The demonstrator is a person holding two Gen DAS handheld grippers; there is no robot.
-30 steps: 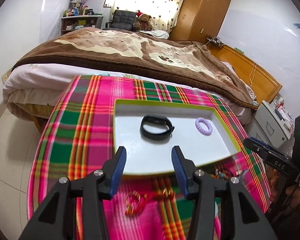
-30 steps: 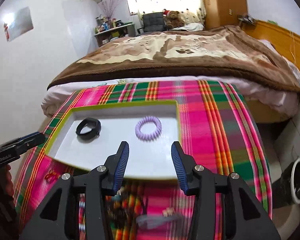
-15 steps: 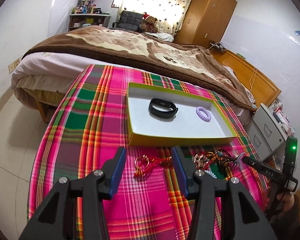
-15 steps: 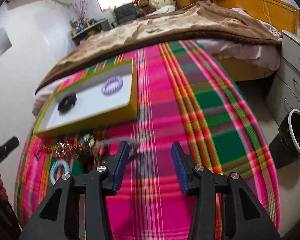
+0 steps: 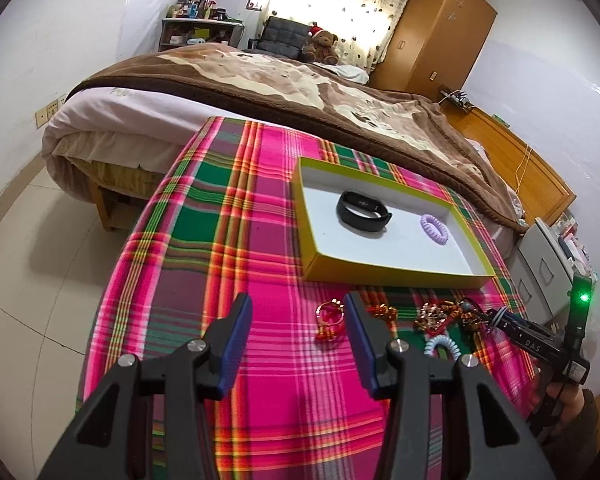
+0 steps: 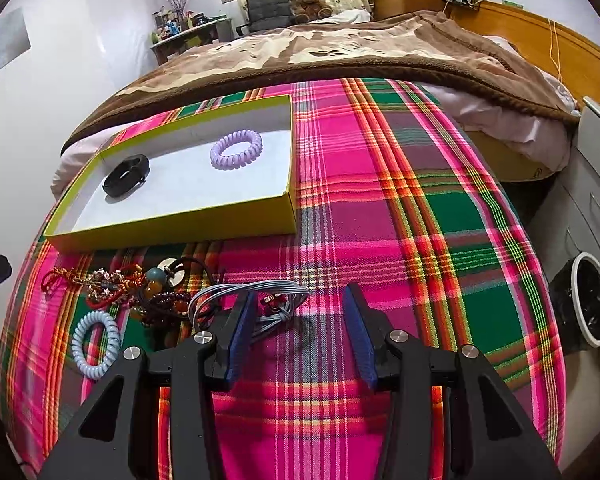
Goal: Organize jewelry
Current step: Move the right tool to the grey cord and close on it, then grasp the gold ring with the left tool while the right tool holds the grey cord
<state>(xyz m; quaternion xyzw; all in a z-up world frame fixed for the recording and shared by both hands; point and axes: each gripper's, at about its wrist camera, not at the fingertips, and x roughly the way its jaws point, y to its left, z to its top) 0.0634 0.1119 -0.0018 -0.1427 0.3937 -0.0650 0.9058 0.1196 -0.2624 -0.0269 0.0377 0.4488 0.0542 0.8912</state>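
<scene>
A yellow-rimmed white tray (image 5: pixel 396 270) (image 6: pixel 172 226) on the plaid cloth holds a black band (image 5: pixel 363 211) (image 6: pixel 126 175) and a purple coil tie (image 5: pixel 434 229) (image 6: pixel 236 148). In front of it lie a gold-red ring trinket (image 5: pixel 329 318), a tangle of bead jewelry (image 6: pixel 156 294) (image 5: pixel 440 316), a pale blue coil tie (image 6: pixel 96 344) (image 5: pixel 442 344) and a grey cord necklace (image 6: pixel 256 300). My left gripper (image 5: pixel 296 320) is open and empty, just left of the trinket. My right gripper (image 6: pixel 300 312) is open and empty, its left finger over the grey cord.
The plaid table (image 5: pixel 228 240) stands against a bed with a brown blanket (image 5: pixel 300 88). A white drawer unit (image 6: pixel 596 184) and a round bin (image 6: pixel 584 304) stand at the right. The right gripper shows in the left wrist view (image 5: pixel 540 340).
Both grippers have drawn back from over the tray toward the near side of the table, now above the loose jewelry. The right one swung right, then back. Both stayed open.
</scene>
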